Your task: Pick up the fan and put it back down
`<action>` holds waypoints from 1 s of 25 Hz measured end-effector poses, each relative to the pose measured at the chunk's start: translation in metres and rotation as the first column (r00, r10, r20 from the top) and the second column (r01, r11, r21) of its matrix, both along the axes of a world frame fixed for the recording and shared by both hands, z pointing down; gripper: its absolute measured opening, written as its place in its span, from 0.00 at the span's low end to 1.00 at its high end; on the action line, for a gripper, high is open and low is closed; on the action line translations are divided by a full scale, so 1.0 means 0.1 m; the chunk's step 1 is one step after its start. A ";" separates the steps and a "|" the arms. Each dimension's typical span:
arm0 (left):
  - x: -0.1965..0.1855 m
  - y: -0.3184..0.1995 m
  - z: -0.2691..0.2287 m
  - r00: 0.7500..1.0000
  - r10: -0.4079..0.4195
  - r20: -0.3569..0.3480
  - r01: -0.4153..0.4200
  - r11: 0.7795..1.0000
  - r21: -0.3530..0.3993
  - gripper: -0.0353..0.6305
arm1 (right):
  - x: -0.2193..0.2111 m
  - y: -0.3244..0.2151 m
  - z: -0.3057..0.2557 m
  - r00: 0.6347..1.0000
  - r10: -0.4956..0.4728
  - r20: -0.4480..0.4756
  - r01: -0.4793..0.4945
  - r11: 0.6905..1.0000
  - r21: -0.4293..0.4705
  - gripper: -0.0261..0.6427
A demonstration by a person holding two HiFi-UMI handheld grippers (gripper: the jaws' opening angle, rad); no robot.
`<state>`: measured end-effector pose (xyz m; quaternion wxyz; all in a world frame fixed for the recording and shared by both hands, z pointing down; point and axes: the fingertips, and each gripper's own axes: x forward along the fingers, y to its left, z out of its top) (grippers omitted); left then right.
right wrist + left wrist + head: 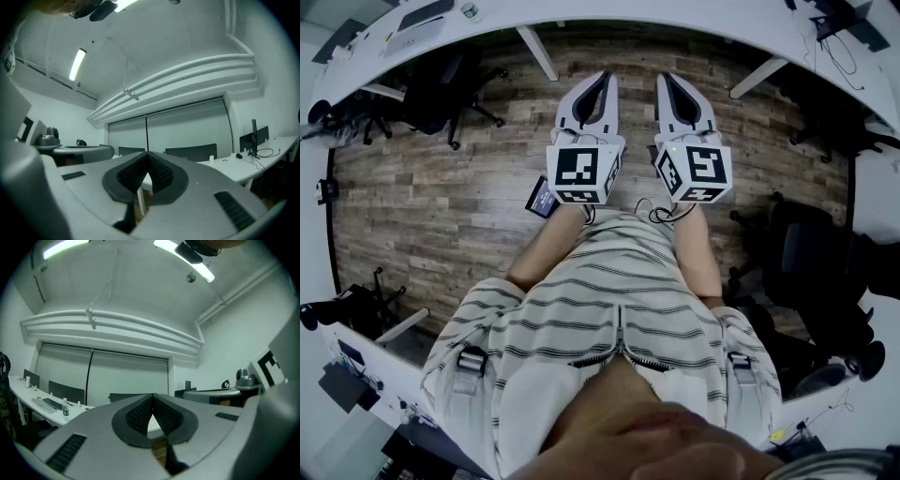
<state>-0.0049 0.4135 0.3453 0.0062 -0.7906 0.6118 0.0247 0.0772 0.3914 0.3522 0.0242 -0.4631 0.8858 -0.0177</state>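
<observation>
No fan shows in any view. In the head view my left gripper [600, 79] and right gripper [669, 81] are held side by side, level, over a wooden floor [441, 197], each with its marker cube toward me. Both are shut with nothing between the jaws. In the left gripper view the black ribbed pads [140, 413] meet at the tip of the left gripper [153, 398]. The right gripper view shows the same: pads [161, 172] closed together on the right gripper [148, 156]. Each gripper looks across the room at desks and a far wall.
A curved white desk [675, 19] runs along the far side, with a laptop [417, 23] on it. Black office chairs stand at the left [441, 89] and right [811, 262]. A water bottle [65, 409] and a monitor [255, 133] sit on desks.
</observation>
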 end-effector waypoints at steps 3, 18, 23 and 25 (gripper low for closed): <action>0.02 0.03 0.02 1.000 0.002 0.002 -0.002 1.000 -0.004 0.06 | 0.01 0.04 0.02 1.000 0.001 -0.006 -0.001 1.000 0.004 0.05; 0.34 -0.01 0.19 1.000 0.010 -0.003 -0.011 0.999 -0.053 0.06 | 0.30 0.00 0.19 0.999 -0.023 0.030 0.024 0.999 -0.041 0.05; 0.63 -0.13 0.26 1.000 0.005 -0.008 -0.006 0.998 -0.068 0.06 | 0.56 -0.07 0.27 0.999 -0.034 0.017 0.035 0.998 -0.053 0.05; 0.77 -0.21 0.32 1.000 -0.001 -0.005 0.001 0.997 -0.077 0.06 | 0.67 -0.13 0.33 0.999 -0.043 0.021 0.044 0.997 -0.061 0.05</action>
